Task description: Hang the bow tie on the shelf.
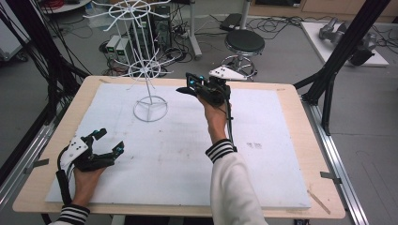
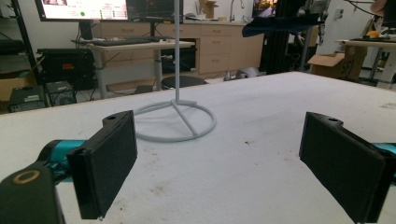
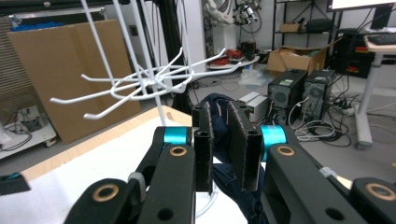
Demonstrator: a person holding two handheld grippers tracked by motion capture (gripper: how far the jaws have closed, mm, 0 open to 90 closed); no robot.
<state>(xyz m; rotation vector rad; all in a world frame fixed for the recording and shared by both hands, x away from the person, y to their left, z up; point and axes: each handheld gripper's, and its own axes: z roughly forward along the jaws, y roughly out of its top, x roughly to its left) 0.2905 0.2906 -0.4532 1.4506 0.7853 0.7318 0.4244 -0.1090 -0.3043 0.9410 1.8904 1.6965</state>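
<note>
Left gripper (image 1: pixel 109 140), near the table's front left corner: resting on the white foam board (image 1: pixel 178 154), jaws standing wide apart and gripping nothing; broad bare board lying open ahead of it. No readable writing anywhere on the grippers or board.

Right gripper (image 1: pixel 187 84), farther back and raised above the board: jaws clenching a dark navy piece of cloth (image 3: pixel 219 135), which is hanging between and below the pads.

White wire hanging rack with radiating hooked arms (image 1: pixel 149 70): standing on its ring base just left of the right gripper, the cloth hovering near its lower hooks, apart from them.

Light wooden table (image 1: pixel 305 140): its edge is framing the board on all sides.
</note>
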